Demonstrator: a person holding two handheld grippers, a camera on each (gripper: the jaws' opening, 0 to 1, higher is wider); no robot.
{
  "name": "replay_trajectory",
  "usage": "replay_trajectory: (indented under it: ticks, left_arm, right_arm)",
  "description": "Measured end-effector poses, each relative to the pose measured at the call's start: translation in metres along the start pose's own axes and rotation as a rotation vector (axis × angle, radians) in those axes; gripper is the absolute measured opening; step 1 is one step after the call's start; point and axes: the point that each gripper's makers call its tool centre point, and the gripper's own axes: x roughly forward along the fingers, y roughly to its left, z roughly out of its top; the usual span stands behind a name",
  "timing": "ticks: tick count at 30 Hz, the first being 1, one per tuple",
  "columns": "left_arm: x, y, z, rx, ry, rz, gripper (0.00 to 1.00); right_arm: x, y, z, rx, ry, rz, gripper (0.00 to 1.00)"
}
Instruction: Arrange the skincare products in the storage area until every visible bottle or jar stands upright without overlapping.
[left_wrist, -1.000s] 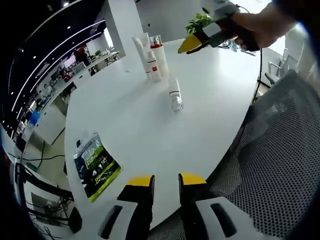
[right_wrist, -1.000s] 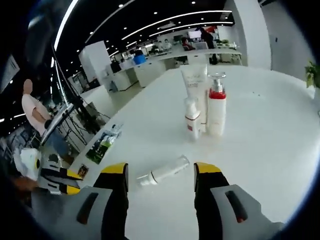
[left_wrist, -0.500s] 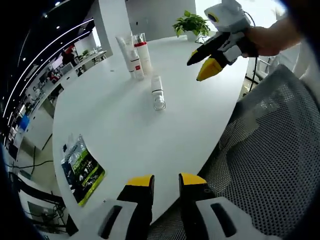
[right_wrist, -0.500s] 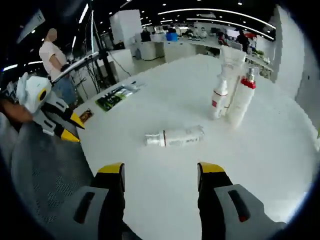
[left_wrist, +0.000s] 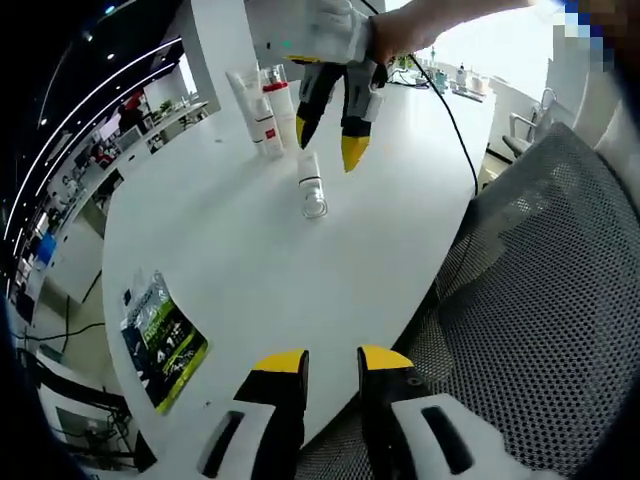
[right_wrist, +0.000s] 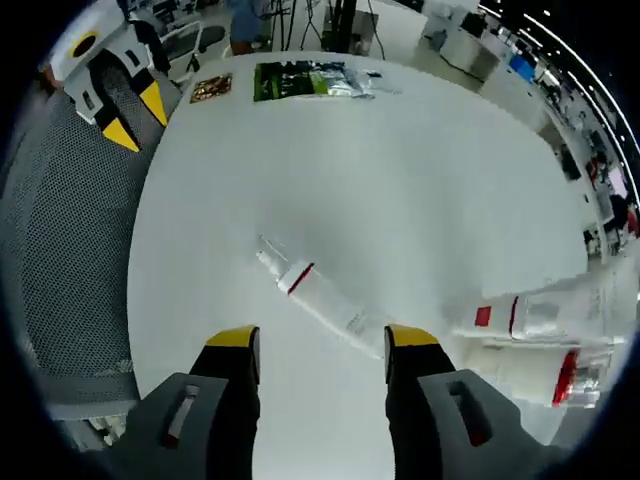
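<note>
A clear bottle with a white label (left_wrist: 313, 186) lies on its side on the white table (left_wrist: 220, 250). Behind it stand a white tube (left_wrist: 244, 92), a small white bottle (left_wrist: 268, 133) and a pump bottle with a red collar (left_wrist: 284, 108), close together and upright. My right gripper (left_wrist: 327, 143) hangs open just above the lying bottle, pointing down. In the right gripper view the lying bottle (right_wrist: 318, 294) runs slantwise toward the gap of the right gripper (right_wrist: 322, 340), untouched. My left gripper (left_wrist: 333, 360) stays near the table edge, narrowly open and holding nothing; it shows again as the left gripper (right_wrist: 135, 117).
A green printed packet (left_wrist: 165, 335) lies near the table's left edge, also the packet (right_wrist: 310, 80) beside a small card (right_wrist: 210, 88). A grey mesh chair (left_wrist: 540, 300) stands at the table's near side. A black cable (left_wrist: 455, 110) trails from the right gripper.
The right gripper has swung in over the lying bottle and tipped down toward it. The left gripper has held its place. The bottles have not moved.
</note>
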Motion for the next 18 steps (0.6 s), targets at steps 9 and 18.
replay_trajectory:
  ticks: [9,18]
  left_arm:
    - [-0.001,0.001,0.003,0.007,-0.013,-0.002,0.20]
    - [-0.003,-0.001,0.007,0.007,-0.040,-0.015,0.20]
  right_arm:
    - [0.023,0.007,0.003,-0.182,0.106,0.097,0.34]
    - [0.025,0.019,-0.004,-0.090,0.131,0.053,0.19]
